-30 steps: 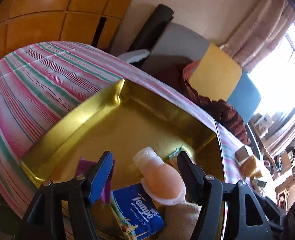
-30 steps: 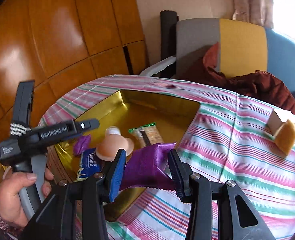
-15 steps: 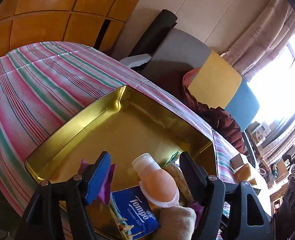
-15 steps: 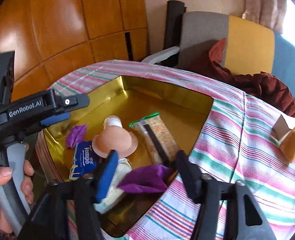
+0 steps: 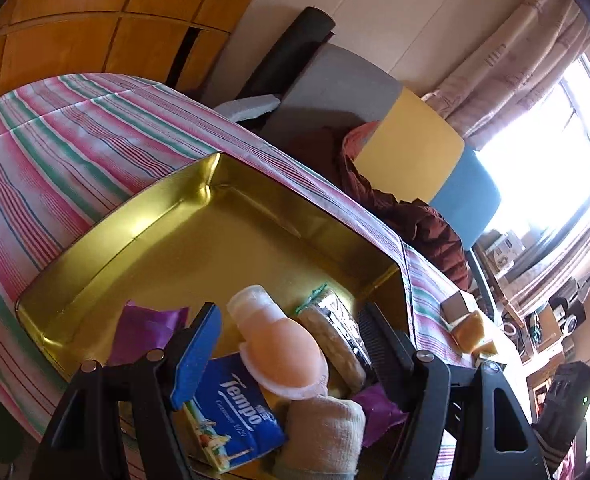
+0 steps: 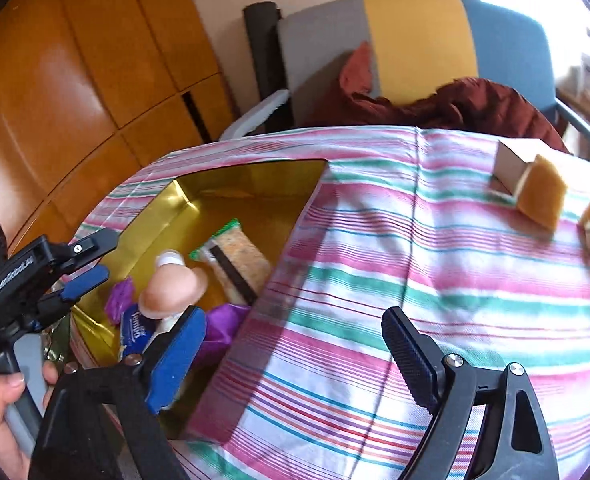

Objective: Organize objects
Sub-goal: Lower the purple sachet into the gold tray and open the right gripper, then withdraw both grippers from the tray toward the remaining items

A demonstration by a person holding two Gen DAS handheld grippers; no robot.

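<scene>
**Wrapper dropped in tin; boxes next**

Tin (image 6: 163, 216), gold, sunk into the striped cloth (image 6: 395, 248) at the table's left side. Inside, bunched at its near end: two purple wrappers (image 5: 143, 332), one further left, one (image 6: 225, 320) against the near right wall; a Tempo pack (image 5: 231, 408); a peach bottle (image 5: 283, 352); a cracker bar (image 6: 235, 260); a rolled sock (image 5: 323, 436). The far half is bare.

Right gripper (image 6: 295, 364): jaws have just been opening, now wide, nothing between them, over cloth just right of the tin's near wall. My reading: the release step is finished.

Left gripper (image 5: 291, 344): jaws apart over the bottle and Tempo pack, pads not pressing either. A hand (image 6: 3, 412) holds its handle at the tin's left.

Still out: small boxes (image 6: 531, 184) near the table's far right edge. Next move likely calls for the right gripper to reach across to them and close on one, keeping jaws wide for the approach.
</scene>
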